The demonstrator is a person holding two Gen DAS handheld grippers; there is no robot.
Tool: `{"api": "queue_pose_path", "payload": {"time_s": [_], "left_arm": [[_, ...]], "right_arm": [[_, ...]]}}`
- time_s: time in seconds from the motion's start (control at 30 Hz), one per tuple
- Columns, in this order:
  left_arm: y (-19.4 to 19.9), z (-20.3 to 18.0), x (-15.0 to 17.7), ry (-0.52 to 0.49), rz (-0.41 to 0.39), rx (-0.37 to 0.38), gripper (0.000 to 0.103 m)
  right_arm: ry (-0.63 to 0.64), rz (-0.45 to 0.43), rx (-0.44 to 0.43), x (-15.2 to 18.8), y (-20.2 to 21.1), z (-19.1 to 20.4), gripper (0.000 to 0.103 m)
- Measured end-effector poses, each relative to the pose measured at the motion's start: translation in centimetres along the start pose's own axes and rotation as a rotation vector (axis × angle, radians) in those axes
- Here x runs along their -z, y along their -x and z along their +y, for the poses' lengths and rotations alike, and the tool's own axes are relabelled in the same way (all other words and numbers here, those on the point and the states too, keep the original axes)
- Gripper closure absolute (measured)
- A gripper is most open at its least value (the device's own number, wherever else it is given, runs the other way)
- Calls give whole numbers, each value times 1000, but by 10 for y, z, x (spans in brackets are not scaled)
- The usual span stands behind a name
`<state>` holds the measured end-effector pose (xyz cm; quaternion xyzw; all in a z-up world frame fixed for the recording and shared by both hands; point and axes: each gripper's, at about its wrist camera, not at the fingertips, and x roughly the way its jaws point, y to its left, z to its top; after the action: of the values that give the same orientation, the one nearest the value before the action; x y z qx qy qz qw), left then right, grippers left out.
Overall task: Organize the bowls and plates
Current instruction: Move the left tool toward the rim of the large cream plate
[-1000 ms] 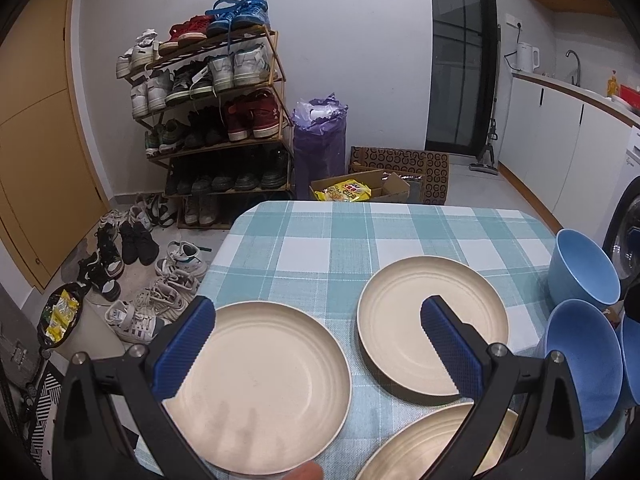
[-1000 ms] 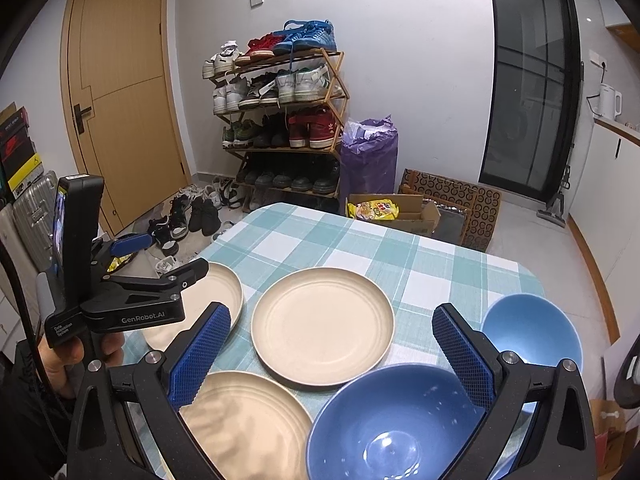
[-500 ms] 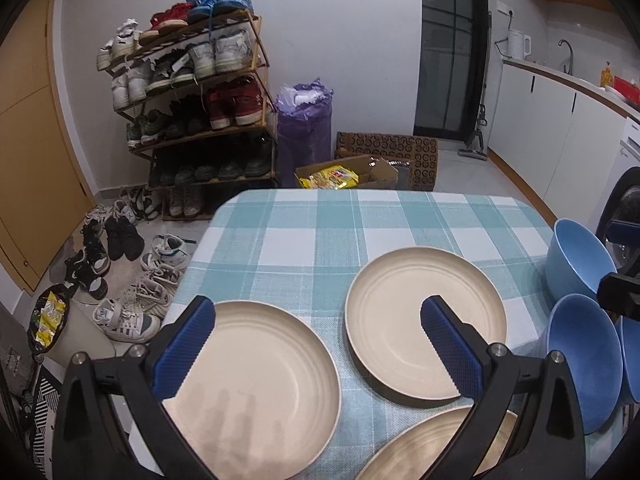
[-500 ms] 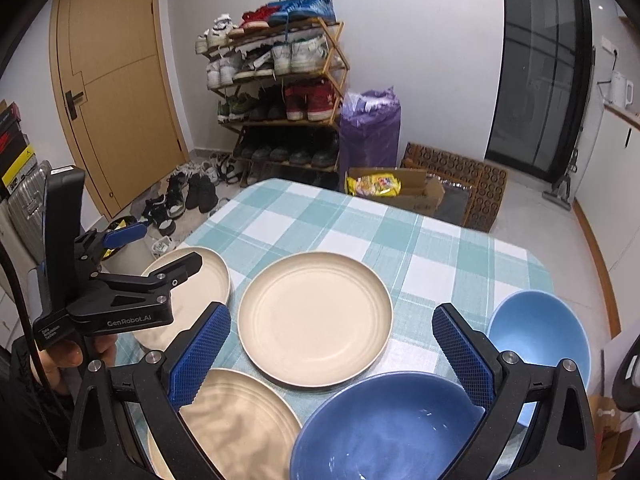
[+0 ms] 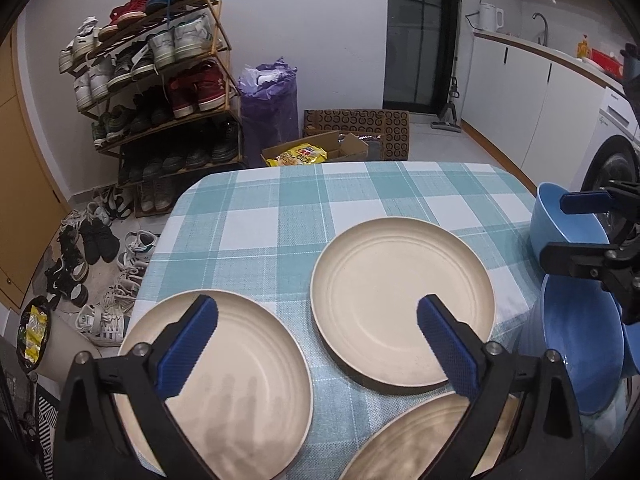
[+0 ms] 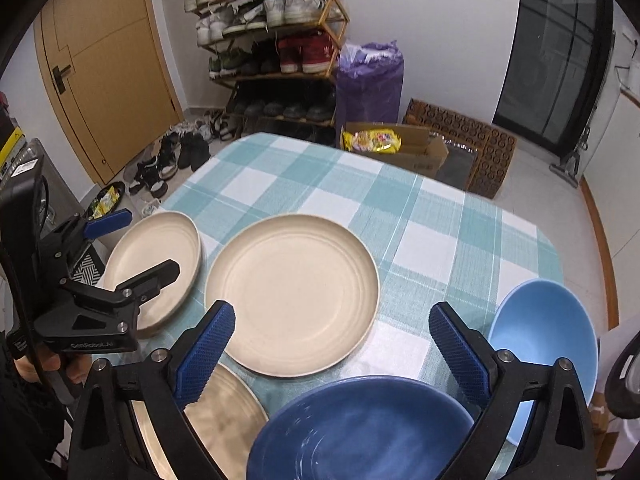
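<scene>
Three cream plates lie on the checked tablecloth: a left plate (image 5: 216,380) (image 6: 156,256), a middle plate (image 5: 400,304) (image 6: 292,292) and a near plate (image 5: 420,440) (image 6: 212,416). A dark blue bowl (image 6: 360,428) (image 5: 580,344) sits at the near right and a light blue bowl (image 6: 544,332) (image 5: 560,220) behind it. My left gripper (image 5: 316,348) is open and empty above the near edges of the left and middle plates. My right gripper (image 6: 332,356) is open and empty above the dark blue bowl's far rim.
The table (image 5: 360,196) has rounded far corners. Behind it stand a shoe rack (image 5: 160,92), a purple bag (image 5: 268,104) and cardboard boxes (image 5: 352,140). Shoes lie on the floor at the left. White cabinets (image 5: 540,100) line the right wall.
Both grippers have moved down and forward toward the table, so plates and bowls look larger. Both stay open and empty. The dishes have not moved.
</scene>
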<state>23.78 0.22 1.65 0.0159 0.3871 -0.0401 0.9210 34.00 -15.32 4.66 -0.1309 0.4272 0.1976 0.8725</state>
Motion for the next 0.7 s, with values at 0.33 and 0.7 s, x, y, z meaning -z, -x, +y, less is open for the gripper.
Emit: {"api": "queue_pose_path", "payload": {"time_s": [0.33, 0.7], "left_arm": [[-22, -4, 5, -20, 83, 63, 34], [-48, -6, 13, -8, 201, 93, 51]], "right_arm": [[18, 92, 12, 0, -34, -8, 20], [-15, 209, -8, -1, -71, -16, 34]]}}
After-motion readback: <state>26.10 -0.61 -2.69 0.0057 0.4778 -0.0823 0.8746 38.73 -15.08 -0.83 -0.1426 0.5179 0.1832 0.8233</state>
